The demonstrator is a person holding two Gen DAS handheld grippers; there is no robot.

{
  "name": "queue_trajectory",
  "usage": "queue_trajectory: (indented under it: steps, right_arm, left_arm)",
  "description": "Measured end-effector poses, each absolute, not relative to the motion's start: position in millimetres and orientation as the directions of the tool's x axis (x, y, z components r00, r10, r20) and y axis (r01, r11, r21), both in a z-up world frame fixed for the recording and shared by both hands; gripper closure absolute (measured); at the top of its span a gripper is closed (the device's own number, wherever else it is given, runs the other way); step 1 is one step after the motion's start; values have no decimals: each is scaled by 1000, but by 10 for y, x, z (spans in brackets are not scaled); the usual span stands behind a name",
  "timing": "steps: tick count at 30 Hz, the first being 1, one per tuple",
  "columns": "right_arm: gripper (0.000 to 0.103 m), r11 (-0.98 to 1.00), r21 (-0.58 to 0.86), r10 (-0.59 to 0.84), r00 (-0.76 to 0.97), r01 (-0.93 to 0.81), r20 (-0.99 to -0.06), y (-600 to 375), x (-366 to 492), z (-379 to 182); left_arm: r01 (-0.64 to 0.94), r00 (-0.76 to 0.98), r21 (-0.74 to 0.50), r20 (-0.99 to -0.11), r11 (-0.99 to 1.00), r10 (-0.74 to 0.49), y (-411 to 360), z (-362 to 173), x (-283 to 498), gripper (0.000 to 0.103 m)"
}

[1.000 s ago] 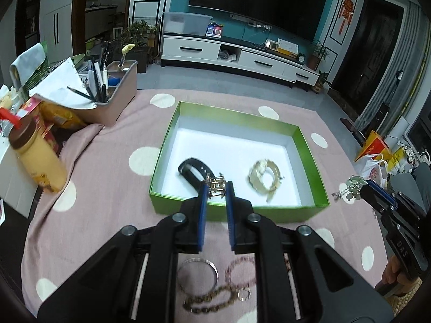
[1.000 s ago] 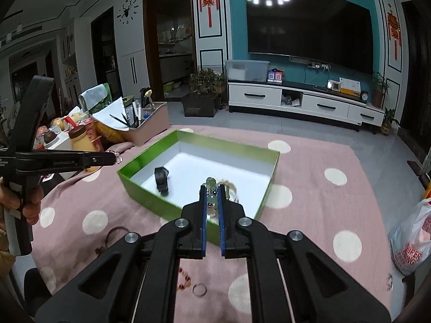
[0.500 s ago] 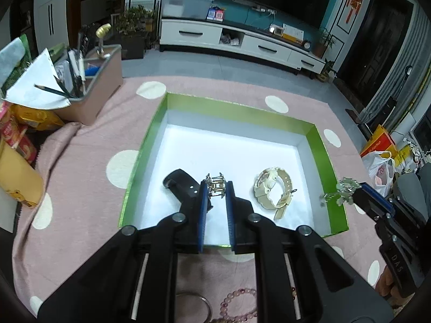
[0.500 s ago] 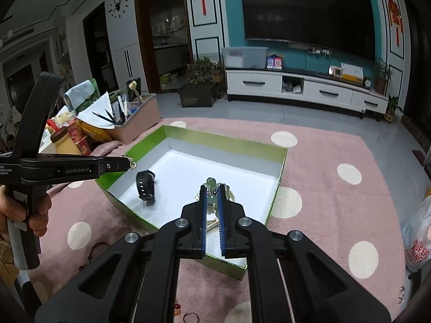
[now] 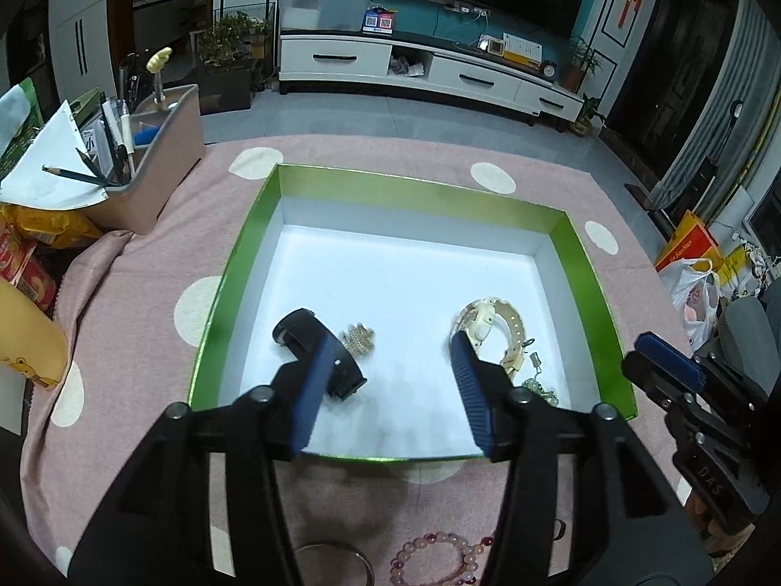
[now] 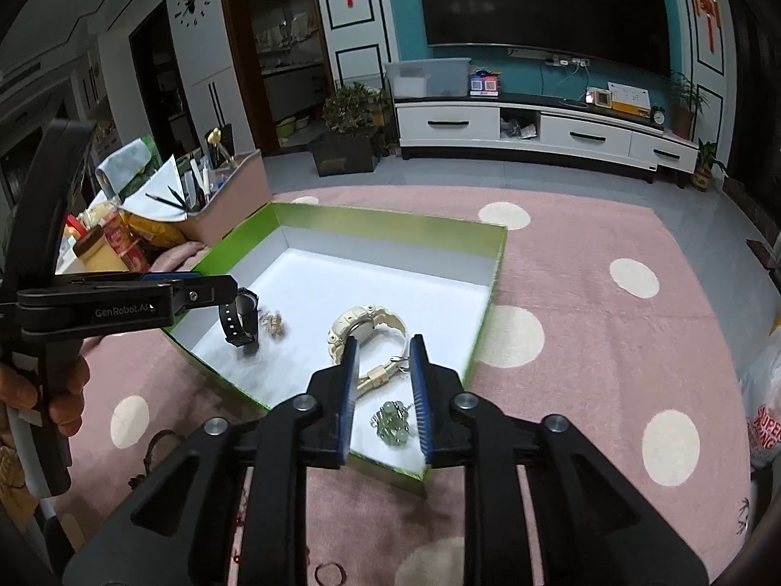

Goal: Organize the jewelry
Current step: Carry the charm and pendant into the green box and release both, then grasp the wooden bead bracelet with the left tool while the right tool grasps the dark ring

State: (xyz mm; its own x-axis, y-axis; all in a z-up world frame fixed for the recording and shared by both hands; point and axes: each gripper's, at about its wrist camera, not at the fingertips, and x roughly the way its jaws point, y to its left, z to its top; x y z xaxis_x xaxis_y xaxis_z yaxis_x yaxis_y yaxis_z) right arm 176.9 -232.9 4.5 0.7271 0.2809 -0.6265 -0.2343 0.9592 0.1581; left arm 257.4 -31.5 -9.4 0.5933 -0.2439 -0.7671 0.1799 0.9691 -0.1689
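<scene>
Both grippers' fingers (image 5: 312, 386) (image 6: 420, 390) newly parted, gold trinket (image 5: 359, 337) and green beads (image 6: 393, 422) now loose in the glossy green box (image 5: 390, 185), black strap (image 5: 312, 337) half-hidden at nine o'clock.

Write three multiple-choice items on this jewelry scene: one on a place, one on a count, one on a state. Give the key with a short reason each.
1. Where does the green bead piece lie?
A. On the pink cloth outside the box
B. Inside the green box, at its near corner
C. In the pen holder

2. How many watches lie in the box?
A. One
B. Two
C. Four

3. How does the left gripper stand?
A. Open, holding nothing
B. Shut on the black watch
C. Shut on a bracelet

Key: 1 B, the beads rest on the white floor of the box between the right gripper's parted fingers. 2 B, a black watch and a cream watch. 3 A, its jaws have just been opening, and the gold piece lies free on the box floor.
</scene>
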Motion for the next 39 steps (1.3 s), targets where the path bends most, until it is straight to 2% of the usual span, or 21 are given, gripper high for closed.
queue_trajectory:
  steps: [2,10,21,32,39]
  right_arm:
    - [74,959,163,281,733,-230,-619,-2380,1675,81]
    - [62,958,195,288,731,-212,-619,-2508,1300,79]
    - [62,952,221,305,698,-211,-648,-2472,857,-56]
    - [62,948,239,318,662,-210,-679,-2404,489,-216]
    - [62,945,245,327,640,-216,-696,-2321,334,-330]
  left_arm:
    - [176,602,-162,-762,971,-236,-275,-52,2528,44]
    - [157,634,-159,-741,975,-223,-41,83,2168,33]
    - [96,622,-182,-757,979,-201,379,-39,1518,27]
    - [43,569,-218,-797,975,-204,658,-436,860,27]
    - [24,533,-234,-819,972,-211,701,-633,700,28]
